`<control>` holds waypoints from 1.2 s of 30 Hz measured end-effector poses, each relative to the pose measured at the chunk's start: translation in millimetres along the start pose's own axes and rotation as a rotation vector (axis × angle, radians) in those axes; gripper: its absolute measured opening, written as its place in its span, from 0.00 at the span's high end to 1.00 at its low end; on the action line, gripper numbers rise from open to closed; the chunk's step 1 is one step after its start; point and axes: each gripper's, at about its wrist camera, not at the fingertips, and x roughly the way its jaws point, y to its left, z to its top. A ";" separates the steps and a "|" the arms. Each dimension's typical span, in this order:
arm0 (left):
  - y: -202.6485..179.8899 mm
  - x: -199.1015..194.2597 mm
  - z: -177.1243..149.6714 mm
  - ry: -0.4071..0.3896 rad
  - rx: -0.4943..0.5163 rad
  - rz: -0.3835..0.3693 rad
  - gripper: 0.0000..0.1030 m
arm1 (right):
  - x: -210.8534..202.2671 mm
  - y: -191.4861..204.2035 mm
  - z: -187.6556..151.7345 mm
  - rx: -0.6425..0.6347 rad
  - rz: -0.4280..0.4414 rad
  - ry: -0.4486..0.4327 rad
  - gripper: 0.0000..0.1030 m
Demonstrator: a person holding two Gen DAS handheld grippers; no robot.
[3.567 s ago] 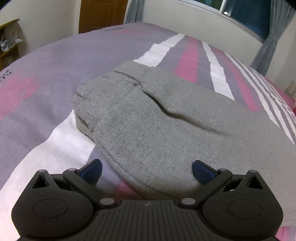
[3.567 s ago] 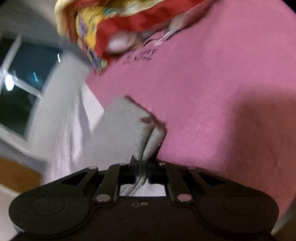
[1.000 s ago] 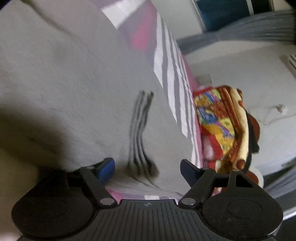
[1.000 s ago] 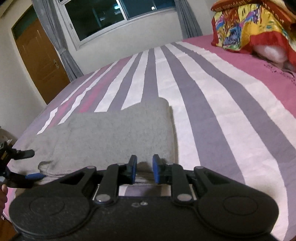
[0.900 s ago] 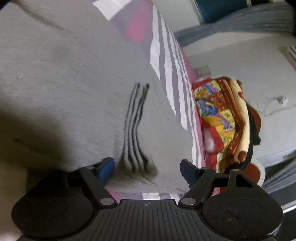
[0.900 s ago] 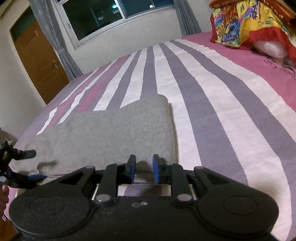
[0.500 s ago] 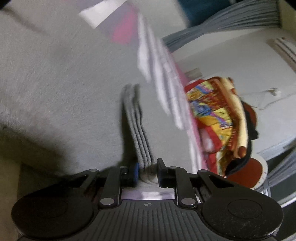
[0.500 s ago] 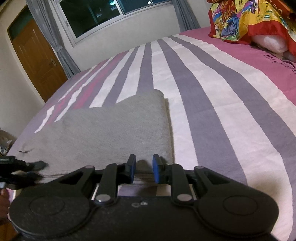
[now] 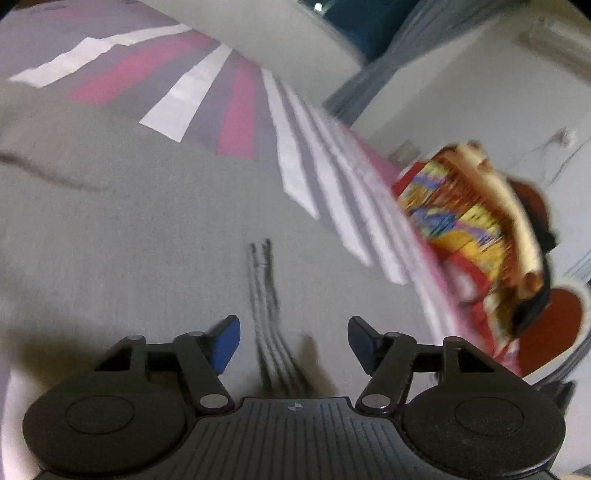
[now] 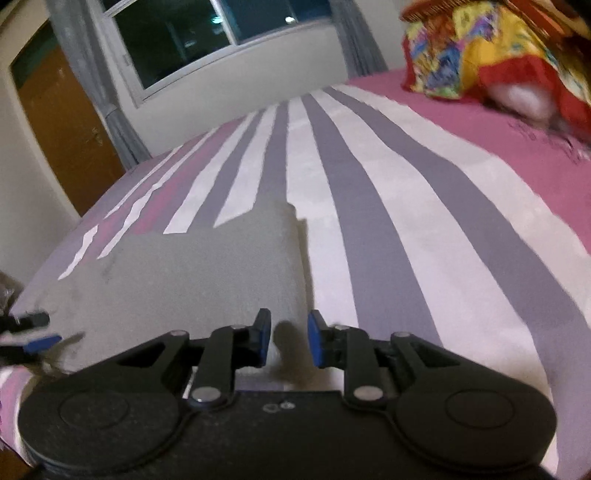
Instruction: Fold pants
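Observation:
The grey pants [image 9: 129, 229] lie folded flat on the striped bed; in the right wrist view they [image 10: 207, 273] spread to the left. My left gripper [image 9: 293, 341] is open, its blue pads either side of the stacked folded edge [image 9: 271, 332] without touching it. It also shows at the far left of the right wrist view [image 10: 33, 338]. My right gripper [image 10: 289, 341] is open a little at the pants' near right corner, holding nothing.
The bedsheet [image 10: 406, 236] has purple, white and pink stripes. A colourful folded blanket [image 10: 491, 48] sits at the bed's far right, also in the left wrist view [image 9: 476, 229]. A window [image 10: 221, 33] and wooden door [image 10: 62, 125] lie beyond the bed.
Both grippers have opened: the left let go of the stacked folded edge and drew back, the right's pads have parted slightly. The pants now lie flat.

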 end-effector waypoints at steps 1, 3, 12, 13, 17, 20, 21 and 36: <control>2.4 10.4 6.7 0.034 0.011 0.028 0.38 | 9.7 0.5 4.2 -0.015 -0.016 0.018 0.78; 2.9 28.9 18.2 0.059 0.052 0.048 0.38 | 27.6 -3.2 15.2 -0.014 -0.018 0.029 0.76; 1.0 80.9 67.6 0.076 0.127 0.106 0.38 | 102.3 -2.1 79.0 -0.079 -0.036 0.061 0.74; -3.5 83.8 64.4 0.071 0.129 0.109 0.38 | 108.3 -1.5 82.4 -0.082 -0.036 0.066 0.73; -5.1 82.4 55.9 0.048 0.150 0.115 0.38 | 110.8 -1.0 76.2 -0.067 -0.034 0.076 0.73; -6.5 62.0 41.2 0.033 0.155 0.108 0.38 | 88.8 -4.1 60.1 -0.061 -0.023 0.081 0.72; -6.1 53.9 32.1 0.026 0.165 0.108 0.38 | 79.6 -5.6 50.4 -0.072 -0.020 0.088 0.72; 108.2 -125.4 -37.2 -0.347 -0.141 0.189 0.38 | -46.8 -36.3 -14.6 0.004 0.008 -0.109 0.54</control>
